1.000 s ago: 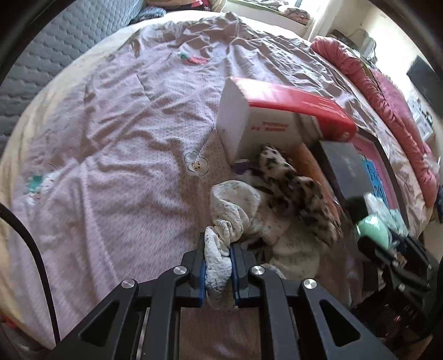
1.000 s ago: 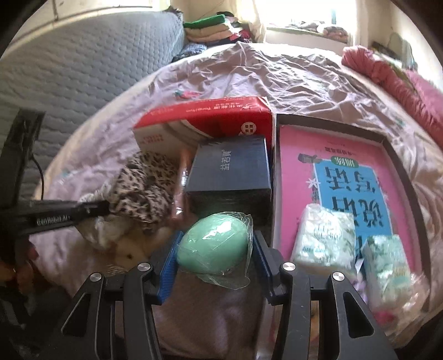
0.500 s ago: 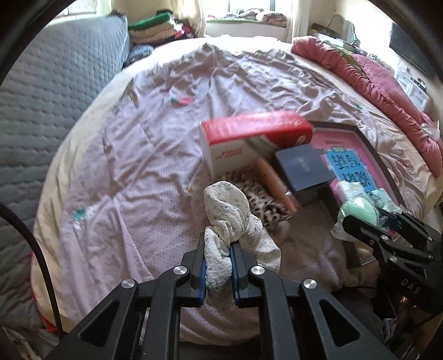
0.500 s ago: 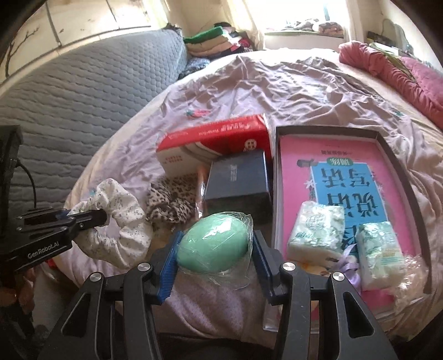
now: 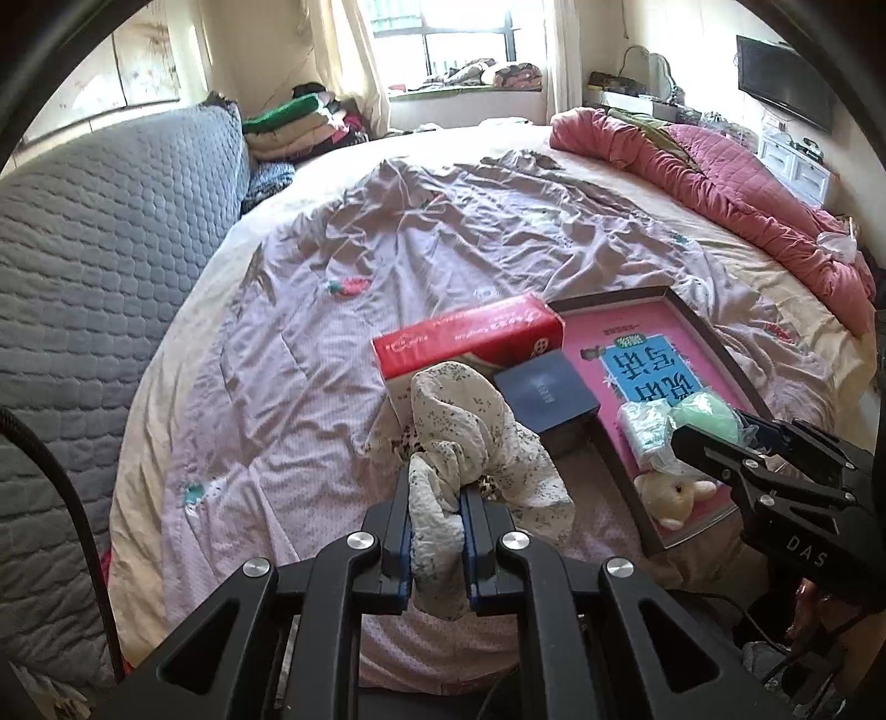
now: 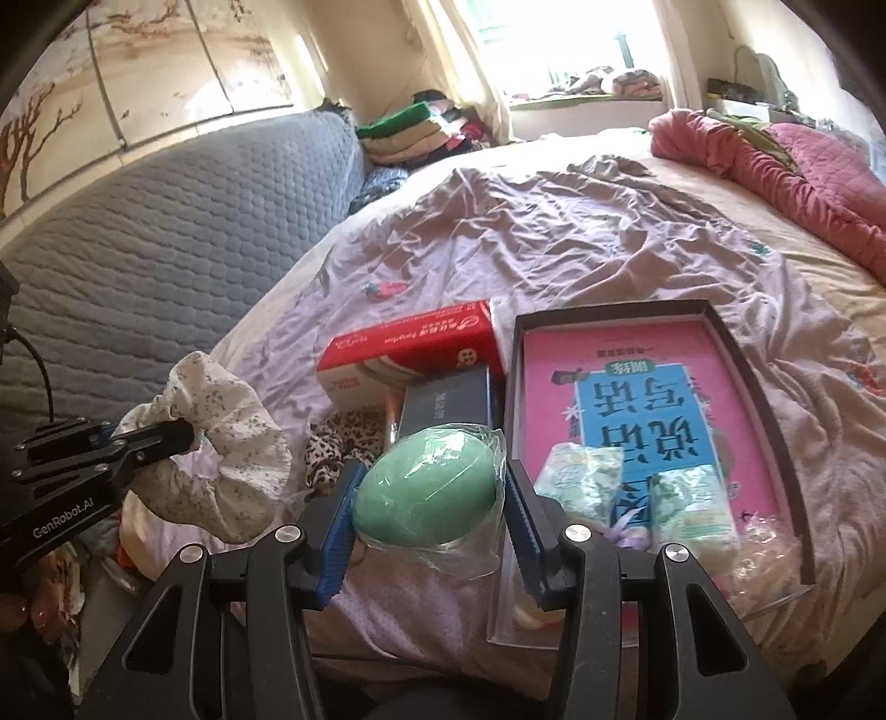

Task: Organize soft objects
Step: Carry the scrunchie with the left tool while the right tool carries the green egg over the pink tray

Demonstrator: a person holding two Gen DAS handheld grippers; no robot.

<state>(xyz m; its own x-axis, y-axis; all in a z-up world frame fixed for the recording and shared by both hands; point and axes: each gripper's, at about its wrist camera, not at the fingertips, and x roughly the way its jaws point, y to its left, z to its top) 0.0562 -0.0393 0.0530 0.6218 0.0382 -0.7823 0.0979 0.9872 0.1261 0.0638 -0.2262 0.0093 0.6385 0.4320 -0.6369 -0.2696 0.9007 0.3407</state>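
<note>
Lilac sheet (image 5: 343, 421) covers the bed, with a dark tray (image 6: 742, 354) holding a pink book (image 6: 637, 354) beside a red box (image 6: 410, 343). My left gripper (image 5: 437, 512) pinches a floral white cloth (image 5: 470, 421) above the bed edge — my right gripper (image 6: 429, 501) squeezes a bagged green foam egg (image 6: 426, 487) beside the tray.

I see daylight entering from the window (image 5: 465, 39) at the far wall; it is blown out to white in the right wrist view; the bedspread (image 5: 421, 266) is evenly lit, with soft shadows in its creases; both views bow strongly and darken to black at the corners; focus is sharp, without motion blur.
</note>
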